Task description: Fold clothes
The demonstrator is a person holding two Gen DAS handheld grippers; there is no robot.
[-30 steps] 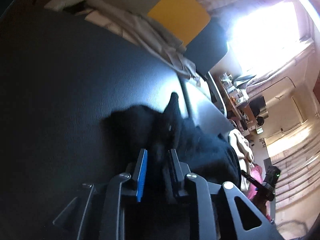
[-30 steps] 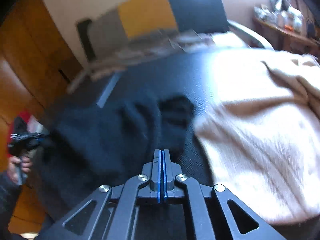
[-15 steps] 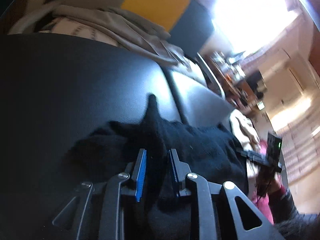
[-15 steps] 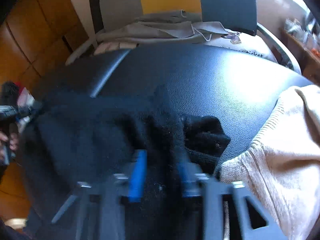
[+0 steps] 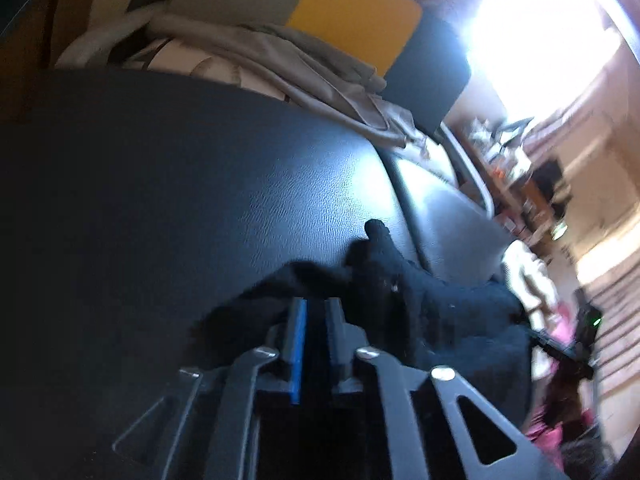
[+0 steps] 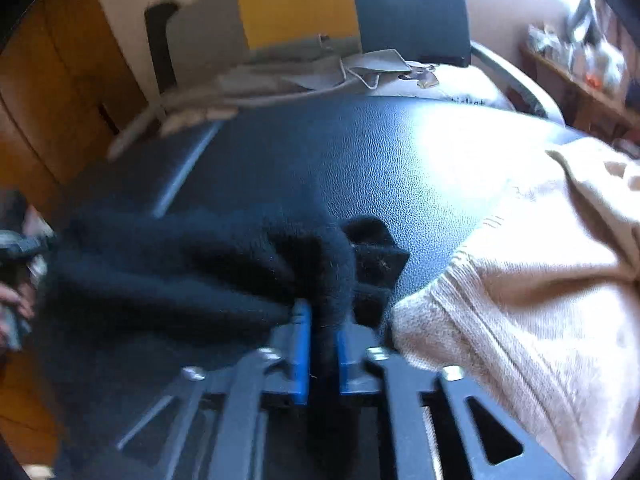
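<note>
A black knitted garment (image 5: 432,312) lies bunched on a black leather seat (image 5: 240,200). My left gripper (image 5: 316,308) stands at its near edge with a narrow gap between the blue pads and a fold of black cloth between them. In the right wrist view the same garment (image 6: 180,272) spreads to the left. My right gripper (image 6: 324,316) has closed its blue pads on a fold of it.
A cream knitted sweater (image 6: 540,280) lies on the right of the seat (image 6: 380,160). Grey and beige clothes (image 6: 300,80) are heaped at the back against a yellow and grey chair back (image 6: 296,4). A cluttered shelf (image 5: 516,168) stands far right.
My right gripper went from shut and empty to open around the black garment, and now pinches a fold. My left gripper has narrowed its gap on the cloth and shifted slightly.
</note>
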